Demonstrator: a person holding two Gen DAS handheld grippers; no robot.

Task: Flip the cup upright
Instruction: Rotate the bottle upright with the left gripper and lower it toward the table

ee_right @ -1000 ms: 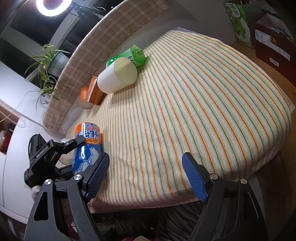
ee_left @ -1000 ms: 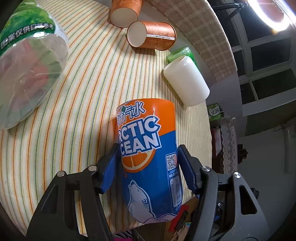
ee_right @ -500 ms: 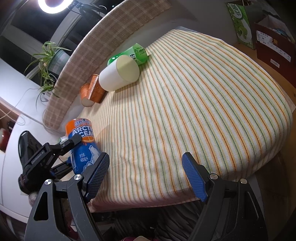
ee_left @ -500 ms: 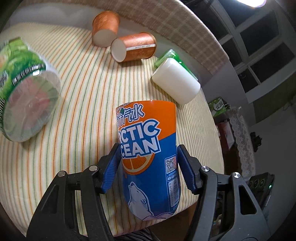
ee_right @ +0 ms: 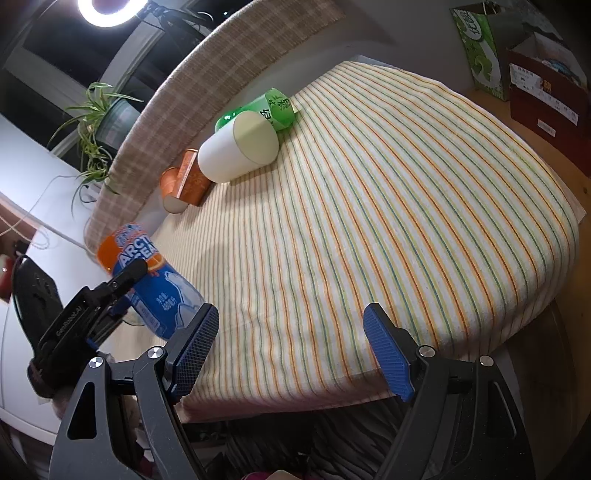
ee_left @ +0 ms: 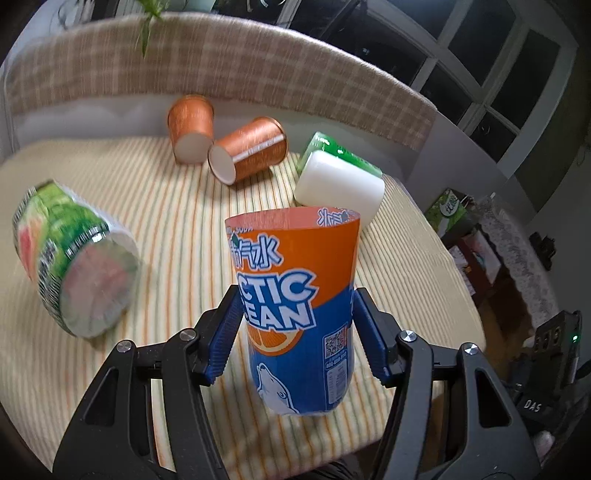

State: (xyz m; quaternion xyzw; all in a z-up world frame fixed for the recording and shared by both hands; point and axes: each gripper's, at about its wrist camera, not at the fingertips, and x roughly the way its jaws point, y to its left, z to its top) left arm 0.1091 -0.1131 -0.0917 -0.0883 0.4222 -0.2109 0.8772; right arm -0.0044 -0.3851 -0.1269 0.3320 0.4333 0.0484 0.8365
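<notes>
While my left gripper (ee_left: 295,332) presses its blue pads (ee_left: 225,332) against both sides of the Arctic Ocean cup (ee_left: 295,295), that orange-and-blue cup stands nearly upright in my grasp, open mouth upward, over the near edge of the striped tablecloth (ee_left: 184,229). From the right wrist camera the cup (ee_right: 155,280) leans a little, its base low by the cloth's near left corner; I cannot tell whether the base touches the cloth. My right gripper (ee_right: 291,350) hangs spread wide with nothing between its pads, over the near edge of the tablecloth (ee_right: 406,221).

Beyond the held cup, a white cup (ee_left: 340,188) lies on its side, touching a green cup (ee_left: 343,151) that lies behind it. Further left, two orange cups (ee_left: 221,144) lie tipped over side by side near the checked backrest (ee_left: 221,70). To my left, a green-labelled clear cup (ee_left: 74,266) lies on its side, blurred. A ring light (ee_right: 110,11) glows above, and a potted plant (ee_right: 99,122) stands behind the backrest.
</notes>
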